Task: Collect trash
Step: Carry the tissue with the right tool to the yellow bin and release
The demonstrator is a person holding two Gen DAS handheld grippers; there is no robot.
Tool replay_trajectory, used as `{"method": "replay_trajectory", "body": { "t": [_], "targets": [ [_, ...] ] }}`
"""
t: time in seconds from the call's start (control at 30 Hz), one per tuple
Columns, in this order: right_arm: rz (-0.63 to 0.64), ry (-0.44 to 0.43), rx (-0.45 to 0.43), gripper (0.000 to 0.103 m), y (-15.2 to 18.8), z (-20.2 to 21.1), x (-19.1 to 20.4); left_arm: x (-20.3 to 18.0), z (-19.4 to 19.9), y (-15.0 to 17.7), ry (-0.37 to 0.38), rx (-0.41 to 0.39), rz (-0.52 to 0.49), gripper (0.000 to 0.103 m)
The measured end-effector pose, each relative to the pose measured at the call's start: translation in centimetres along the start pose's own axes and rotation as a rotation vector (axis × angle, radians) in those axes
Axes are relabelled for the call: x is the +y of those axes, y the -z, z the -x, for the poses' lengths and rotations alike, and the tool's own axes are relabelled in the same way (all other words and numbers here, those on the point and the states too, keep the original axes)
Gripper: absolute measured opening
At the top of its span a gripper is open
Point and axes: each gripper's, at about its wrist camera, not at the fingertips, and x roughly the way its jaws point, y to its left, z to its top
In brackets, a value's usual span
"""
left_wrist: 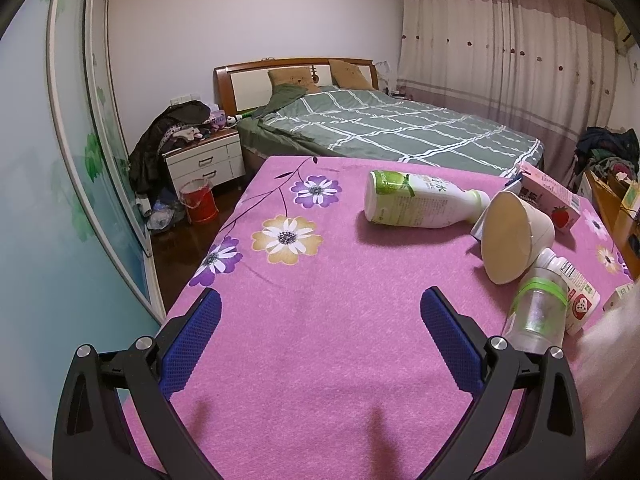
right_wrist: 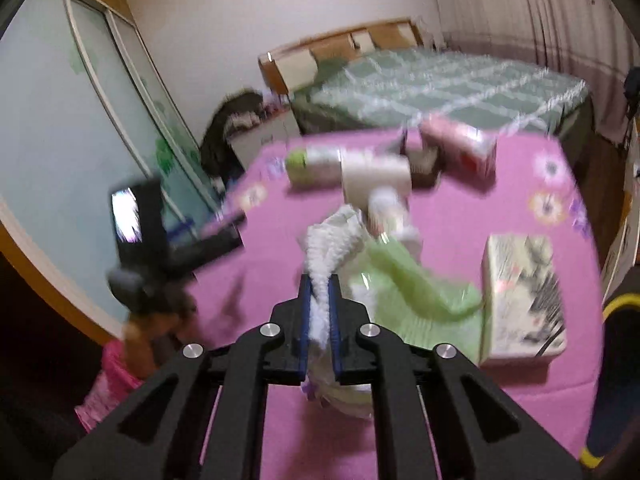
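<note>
Crumpled white plastic bag with pale green print [right_wrist: 344,248] is pinched in the right gripper [right_wrist: 319,312]; jaws nearly closed, only a thin twisted white strip of the bag seen between the blue pads. The rest of the bag billows out ahead of and below the jaws, above the pink flower-print cloth on the bench [right_wrist: 460,216]. Right view is motion-blurred, so print detail cannot be read.

Other trash is seen lying on the bench:
- white plastic drink bottle with green-and-white label [left_wrist: 420,204], on its side, base toward the bed
- beige paper cup [left_wrist: 516,236], tipped over, mouth facing the left camera, touching the bottle's neck end
- clear plastic bottle with green bands [left_wrist: 538,312], on its side just beside the cup, near the right finger of the left gripper
- small white bottle with red-and-white label [left_wrist: 576,292], lying against the clear one
- pink carton with strawberry picture [left_wrist: 550,196], behind the cup
- rectangular tissue box with grey-and-pink pattern [right_wrist: 524,300], at the right of the bench, just beside the bag

Left gripper [left_wrist: 320,308] is held low over a bare part of the cloth; jaws wide apart, nothing between the blue pads, well clear of the white-labelled bottle.

Beyond the bench: bed with green plaid cover [left_wrist: 400,128], white nightstand piled with clothes [left_wrist: 204,160], red bucket on the floor [left_wrist: 198,200], striped curtains [left_wrist: 500,48].
</note>
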Motion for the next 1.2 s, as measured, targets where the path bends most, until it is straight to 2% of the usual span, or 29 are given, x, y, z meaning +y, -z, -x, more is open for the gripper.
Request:
{"method": "replay_trajectory", "body": {
  "t": [0.13, 0.27, 0.37, 0.47, 0.6, 0.8, 1.03, 1.13, 1.2],
  "targets": [
    [0.016, -0.074, -0.061, 0.008, -2.8, 2.0, 1.2, 0.0, -0.1, 0.0, -0.003, -0.002, -0.004, 0.098],
    [0.037, -0.093, -0.124, 0.008, -4.8, 3.5, 2.1, 0.0, -0.1, 0.0, -0.001, -0.001, 0.002, 0.098],
    [0.066, -0.012, -0.175, 0.008, -6.1, 4.3, 2.5, 0.0, -0.1, 0.0, 0.000, -0.003, -0.001, 0.098],
    [0.055, -0.016, -0.188, 0.008, -6.6, 5.2, 2.0, -0.1, -0.2, 0.0, 0.006, -0.004, -0.004, 0.098],
    [0.024, 0.061, -0.224, 0.008, -6.4, 7.0, 0.2, -0.3, -0.2, 0.1, 0.012, -0.005, -0.009, 0.098],
    [-0.074, 0.201, -0.258, 0.009, -4.7, 10.0, -4.7, -0.3, -0.1, 0.1, 0.013, -0.007, -0.009, 0.098],
    [-0.252, 0.442, -0.270, 0.009, -0.6, 12.7, -12.8, -0.8, 0.2, 0.1, 0.020, -0.018, -0.028, 0.098],
    [-0.302, 0.565, -0.250, 0.010, 1.1, 12.9, -15.9, -1.2, 0.2, 0.2, 0.020, -0.018, -0.043, 0.098],
    [-0.336, 0.605, -0.229, 0.010, 2.2, 12.7, -17.5, -1.3, 0.2, 0.2, 0.022, -0.019, -0.047, 0.098]
  ]
}}
